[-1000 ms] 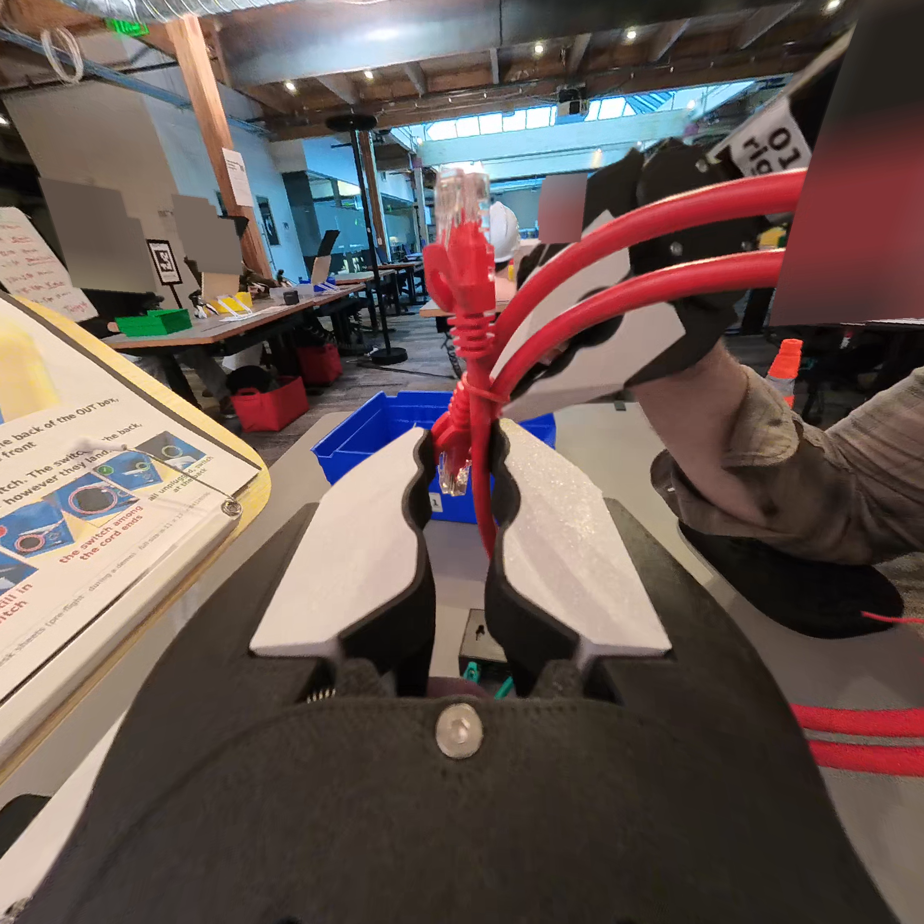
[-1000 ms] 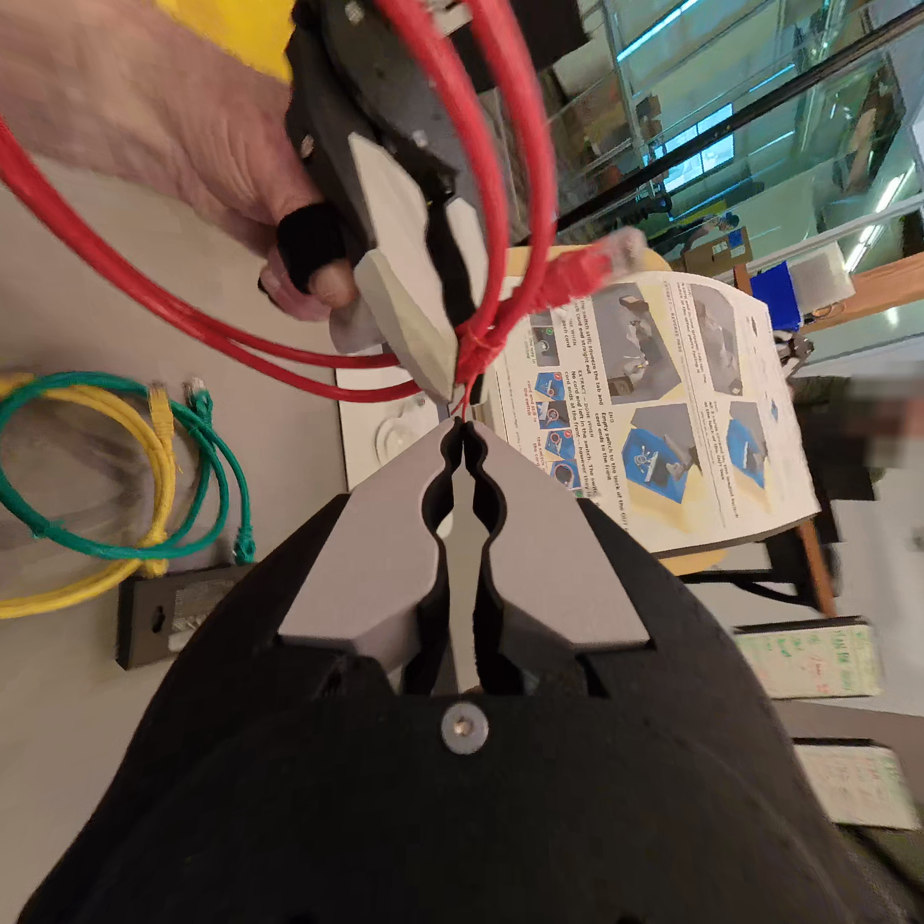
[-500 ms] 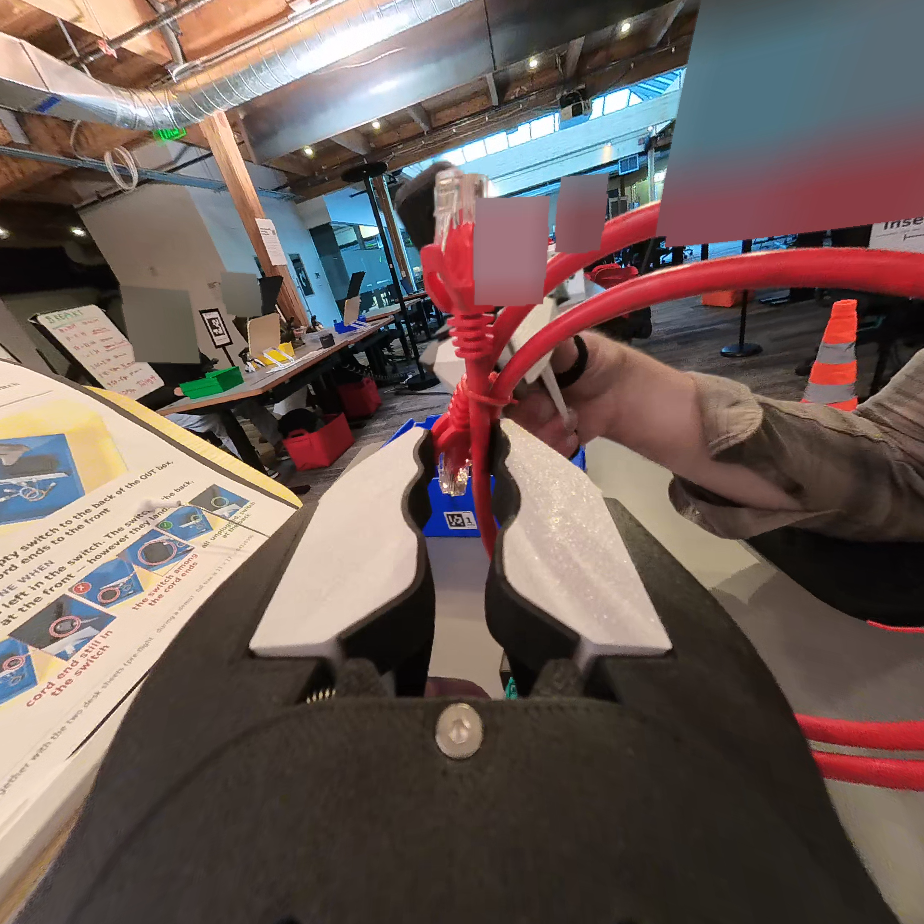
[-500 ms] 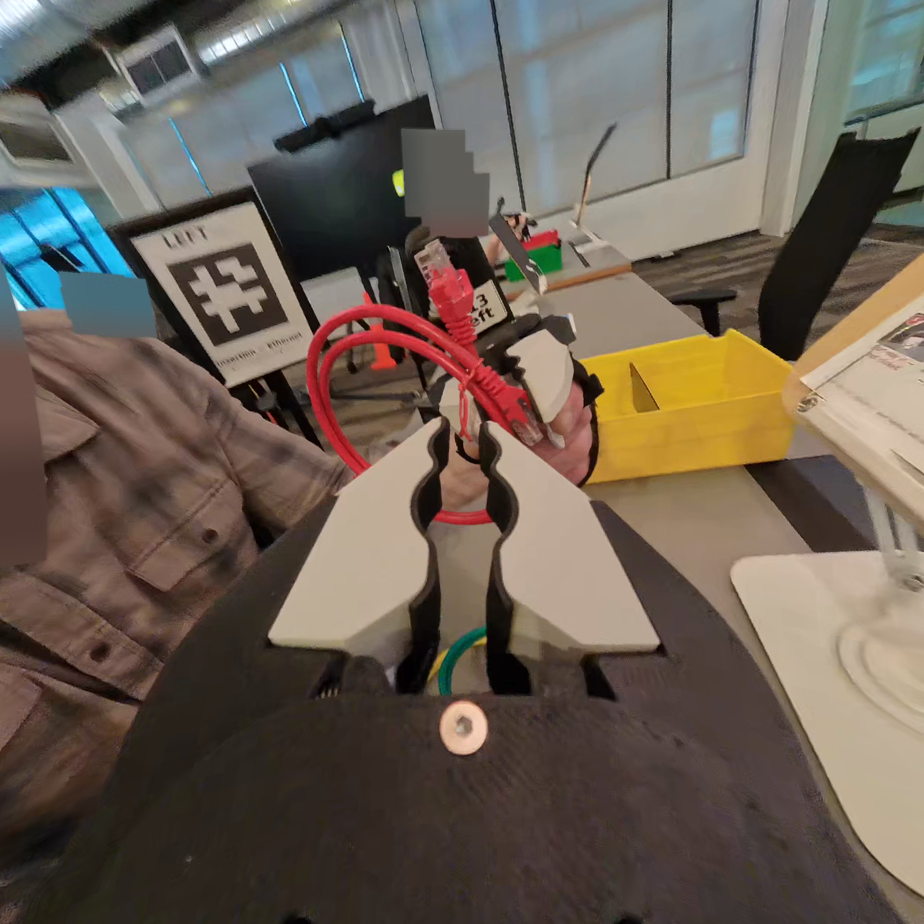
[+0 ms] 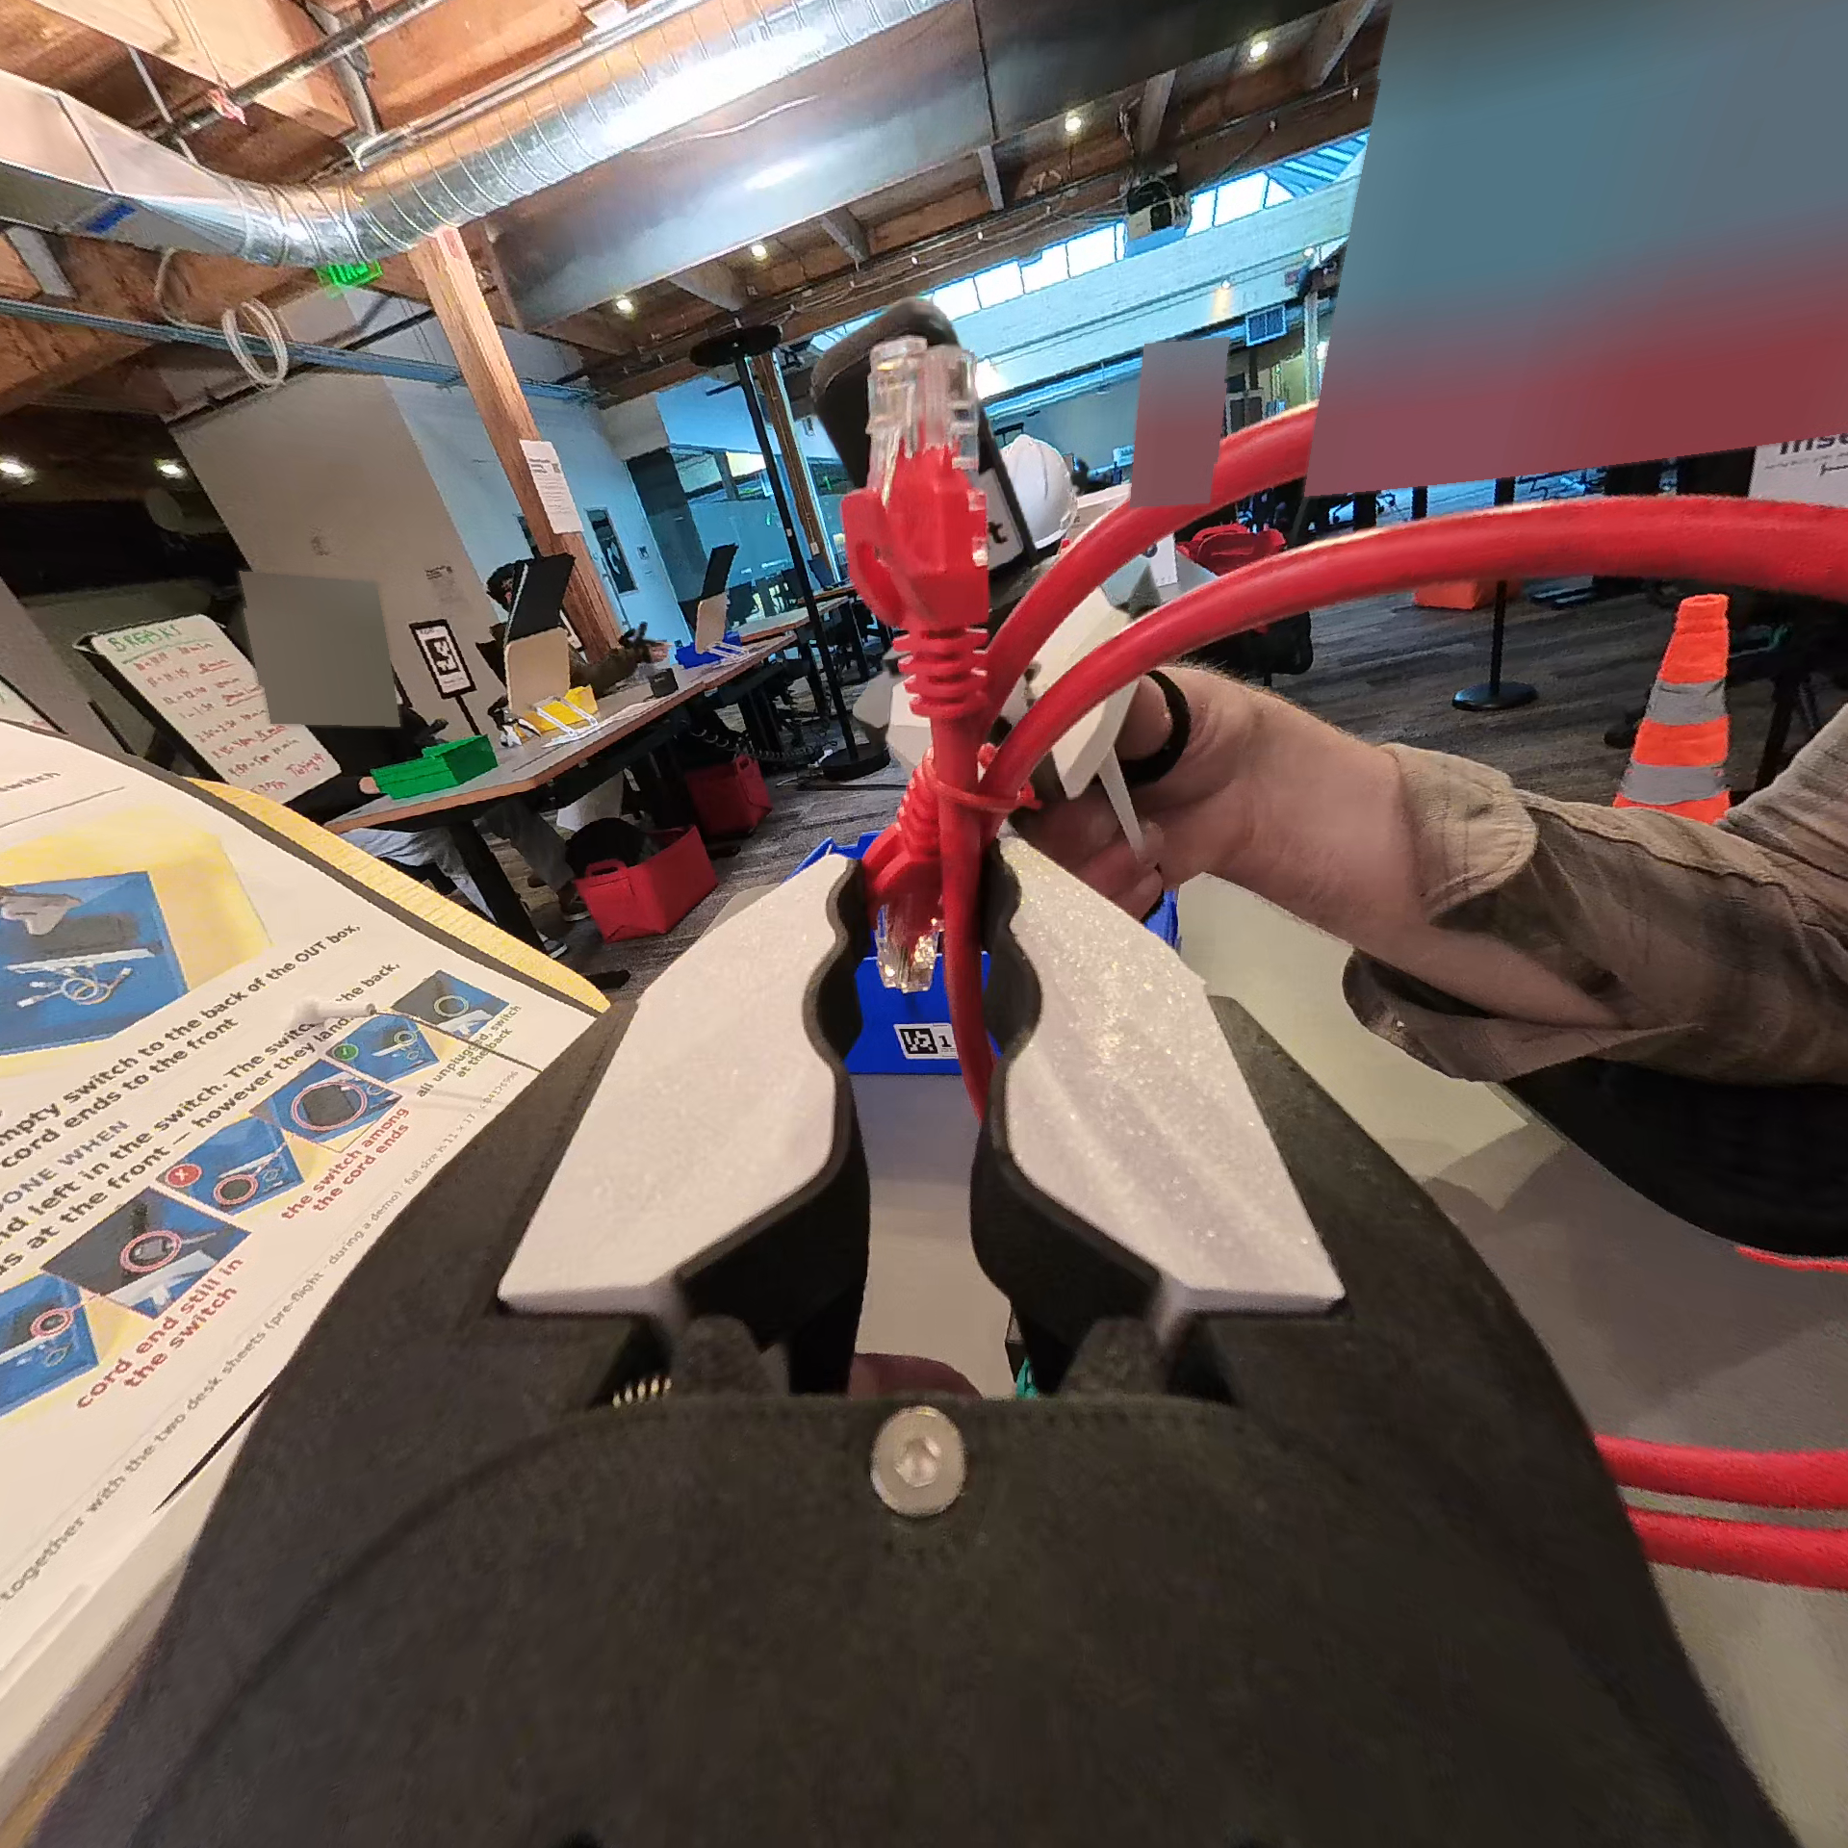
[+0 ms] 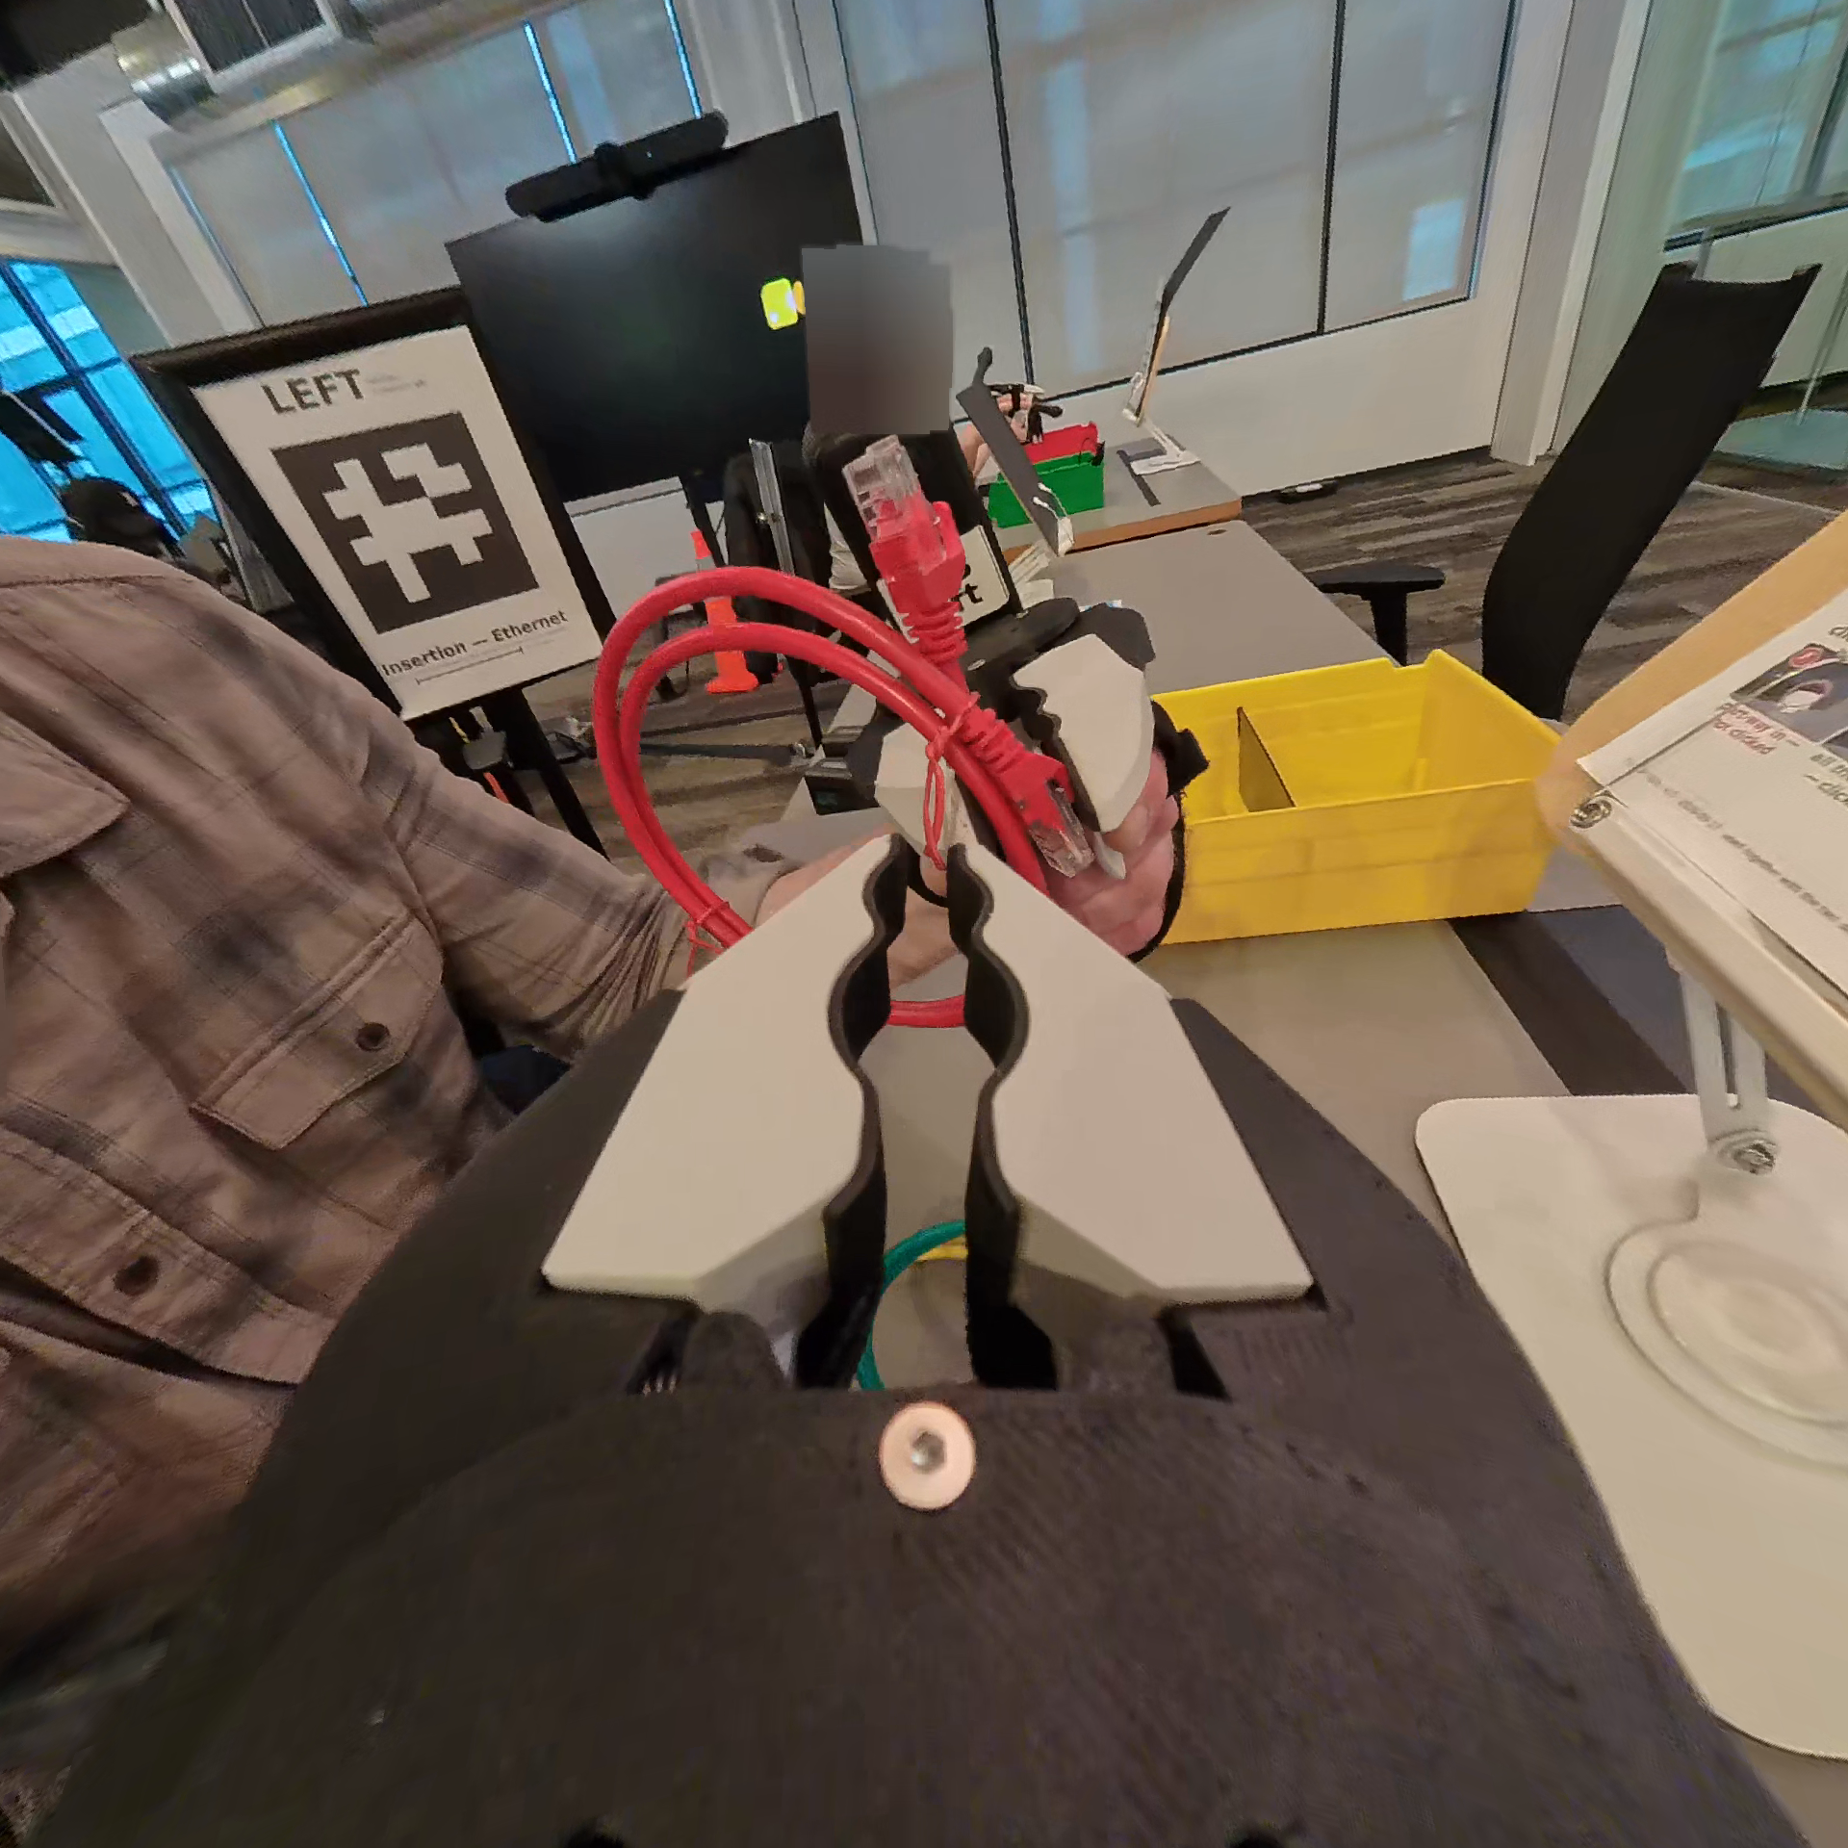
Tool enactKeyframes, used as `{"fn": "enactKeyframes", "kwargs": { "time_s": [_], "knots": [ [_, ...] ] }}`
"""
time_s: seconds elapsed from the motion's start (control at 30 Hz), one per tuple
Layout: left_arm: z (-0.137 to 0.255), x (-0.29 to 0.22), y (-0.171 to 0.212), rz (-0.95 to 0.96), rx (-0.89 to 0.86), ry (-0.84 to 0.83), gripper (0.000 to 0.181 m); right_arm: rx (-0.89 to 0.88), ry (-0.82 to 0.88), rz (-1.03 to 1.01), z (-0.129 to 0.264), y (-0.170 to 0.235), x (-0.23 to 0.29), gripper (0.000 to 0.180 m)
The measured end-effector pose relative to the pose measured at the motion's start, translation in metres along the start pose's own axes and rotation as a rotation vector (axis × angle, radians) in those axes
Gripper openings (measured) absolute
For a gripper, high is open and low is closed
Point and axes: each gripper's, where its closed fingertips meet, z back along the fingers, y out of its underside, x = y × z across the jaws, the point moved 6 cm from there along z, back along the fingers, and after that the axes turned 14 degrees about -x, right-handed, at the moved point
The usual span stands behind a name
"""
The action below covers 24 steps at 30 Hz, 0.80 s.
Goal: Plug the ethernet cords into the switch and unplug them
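Bundled red ethernet cord (image 5: 945, 800) held up, twist tie (image 5: 985, 795) not yet removed

The cord is clamped at frame centre by the left gripper (image 5: 915, 905), one plug (image 5: 920, 420) standing above its tips. The right gripper (image 6: 925, 865), slightly parted and empty, is placed just beside the tie; the tie's loose end should be pinched and untwisted gently.

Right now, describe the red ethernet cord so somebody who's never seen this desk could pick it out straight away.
Start at the yellow bin on the grey desk; just left of it, the left tongs are raised above the desk. The red ethernet cord is pinched in them as a tied coil, one clear plug pointing up, the other down. Unlike the green and yellow cords lying on the desk, it is red and held aloft.
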Motion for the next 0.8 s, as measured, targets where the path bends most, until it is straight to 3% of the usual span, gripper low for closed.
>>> {"fn": "enactKeyframes", "kwargs": {
  "time_s": [0.4, 0.8],
  "knots": [
    [0.001, 0.003, 0.001, -0.018, 0.016, -0.021, 0.02, 0.025, 0.061, 0.084, 0.001, -0.006, 0.002, 0.0],
    [0.0, 0.006, 0.008, -0.052, 0.09, -0.064, 0.021, 0.201, 0.178, 0.386, -0.014, -0.01, 0.024, 0.0]
  ]
}}
